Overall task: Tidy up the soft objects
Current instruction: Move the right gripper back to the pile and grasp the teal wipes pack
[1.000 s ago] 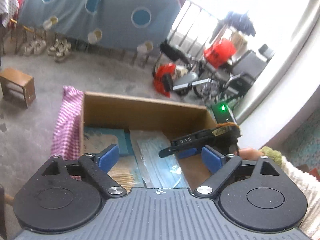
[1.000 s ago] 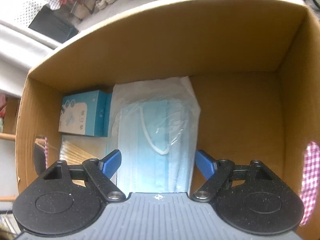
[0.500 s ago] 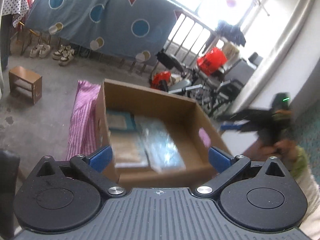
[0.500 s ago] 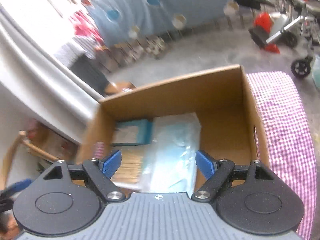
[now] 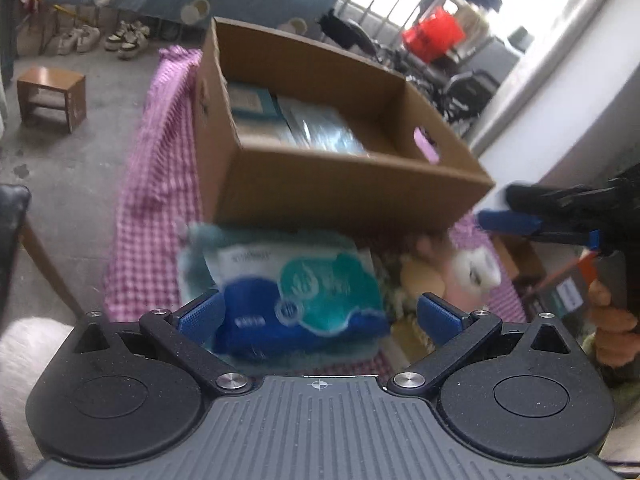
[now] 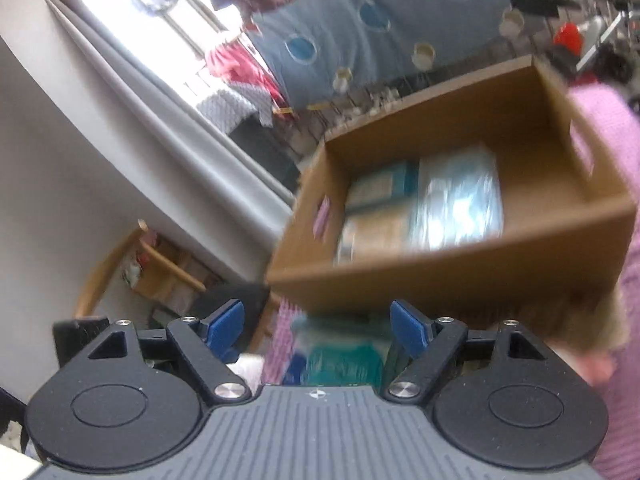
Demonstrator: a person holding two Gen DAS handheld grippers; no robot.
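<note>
A cardboard box (image 5: pixel 320 184) stands on a pink checked cloth (image 5: pixel 156 184). Inside it lie a clear pack of blue face masks (image 6: pixel 460 200) and a teal carton (image 6: pixel 380 188). A blue, teal and white tissue pack (image 5: pixel 304 288) lies on the cloth in front of the box. My left gripper (image 5: pixel 318 312) hangs just above that pack, open wide, its pads on either side and apart from it. My right gripper (image 6: pixel 316 320) is back from the box, its jaws closing with nothing pressed between them. The same tissue pack (image 6: pixel 344 360) shows below its fingers. The right gripper (image 5: pixel 516 216) also shows at the left wrist view's right edge.
A yellow plush toy (image 5: pixel 420 276) and a white fluffy one (image 5: pixel 476 268) lie to the right of the tissue pack. A small wooden stool (image 5: pixel 52 96) stands on the floor at left. A wooden chair (image 6: pixel 132 264) is beside the cloth. Wheelchairs are parked behind the box.
My right gripper has pulled out of the box and swung back; the mask pack stays inside. My left gripper has dropped toward the tissue pack and its jaws have widened.
</note>
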